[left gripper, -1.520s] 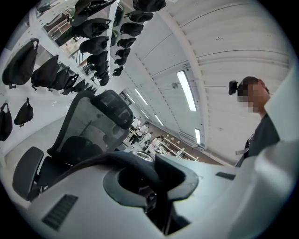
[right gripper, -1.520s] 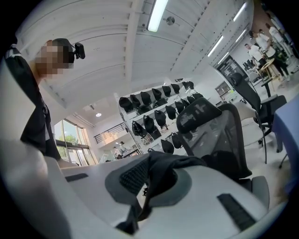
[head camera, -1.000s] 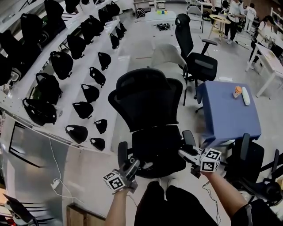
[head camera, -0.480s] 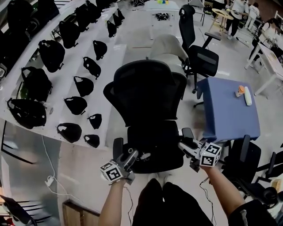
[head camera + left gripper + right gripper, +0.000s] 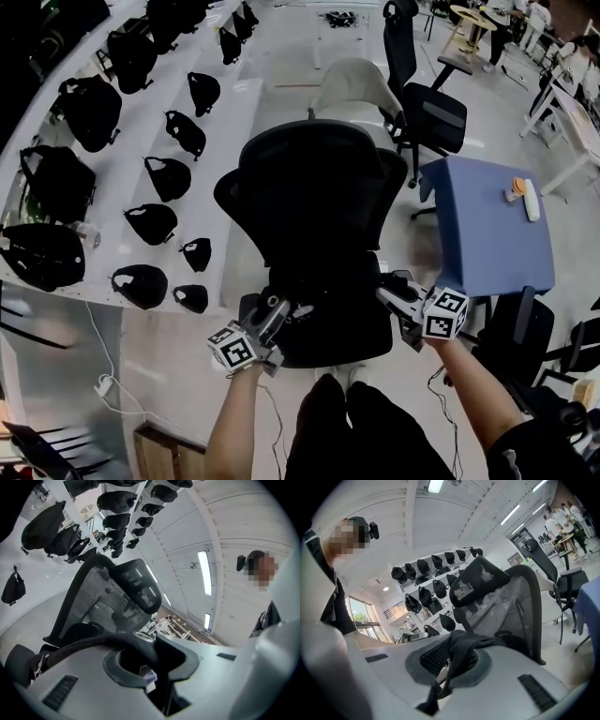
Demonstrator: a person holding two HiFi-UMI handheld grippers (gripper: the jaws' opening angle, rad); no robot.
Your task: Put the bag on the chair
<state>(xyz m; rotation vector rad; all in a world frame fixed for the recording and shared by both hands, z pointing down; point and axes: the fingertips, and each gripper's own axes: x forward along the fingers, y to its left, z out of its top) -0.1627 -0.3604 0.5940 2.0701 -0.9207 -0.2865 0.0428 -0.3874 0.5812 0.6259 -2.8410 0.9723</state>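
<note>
HANDOVER AT THE CHAIR: a person's two handheld grippers close in on a black mesh-backed office chair (image 5: 309, 187), a black fabric bag (image 5: 461, 652) held between them. From the head view we see the left gripper (image 5: 289, 309) at 7 o'clock of the padded seat (image 5: 328, 337) and the right gripper (image 5: 386, 296) at 4 o'clock, both pointing inward. The left jaws are clamped on the bag's dark curved strap (image 5: 89, 644), just beside a small metal ring (image 5: 143, 636). The right jaws are pressed together on a bunched fold of its soft cloth. Black on black, the bag merges with the seat from above, and we cannot tell whether it rests there. Rounded black bags (image 5: 150, 223) line white stepped shelves (image 5: 234, 112) from 9 to 11 o'clock. A square blue-clothed table (image 5: 487, 225) stands at 3 o'clock.
</note>
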